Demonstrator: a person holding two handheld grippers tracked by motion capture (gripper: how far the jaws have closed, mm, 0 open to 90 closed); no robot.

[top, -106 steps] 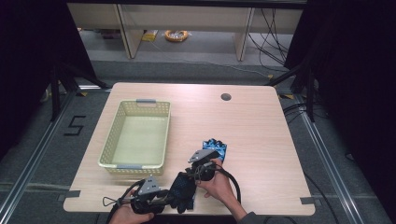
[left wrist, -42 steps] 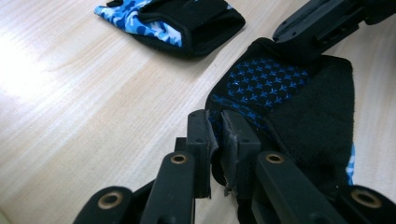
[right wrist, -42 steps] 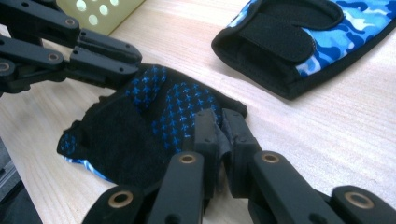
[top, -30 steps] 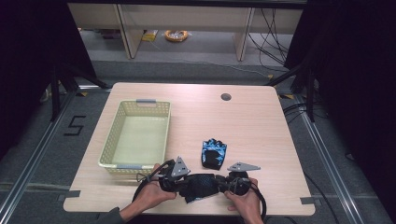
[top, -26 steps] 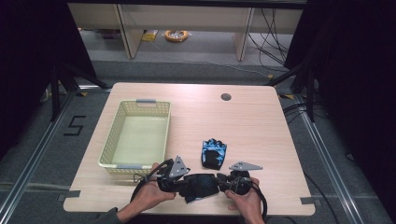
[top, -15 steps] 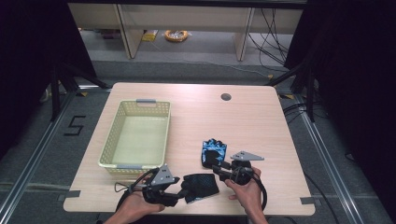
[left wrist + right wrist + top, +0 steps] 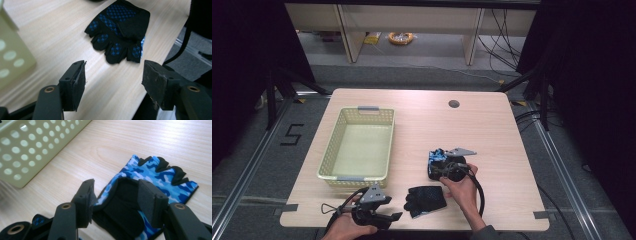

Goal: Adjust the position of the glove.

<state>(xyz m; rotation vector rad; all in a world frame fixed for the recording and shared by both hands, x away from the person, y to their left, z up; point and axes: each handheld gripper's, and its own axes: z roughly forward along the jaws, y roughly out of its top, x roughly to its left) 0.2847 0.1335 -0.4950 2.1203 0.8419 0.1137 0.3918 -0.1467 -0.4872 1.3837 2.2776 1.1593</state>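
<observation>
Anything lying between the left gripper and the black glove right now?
No. The left gripper view shows only bare table between the left gripper, its fingers open, and the black glove; the high view agrees.

Two handheld grippers, both black-bodied. Left gripper (image 7: 393,217): grey three-cornered plate on top, thin black cable looping off to the side. Right gripper (image 7: 435,170): same grey plate, thicker black cable curving back past the wrist. Fingers (image 7: 75,83) are black, blocky, faced with worn dark foam pads, edges frayed and speckled with lint. Brass-coloured rivet ring at the base of each finger, seen in both gripper views. Right fingers (image 7: 148,201) have greyer foam pads. Hands bare; dark grey sleeve on the right forearm
</observation>
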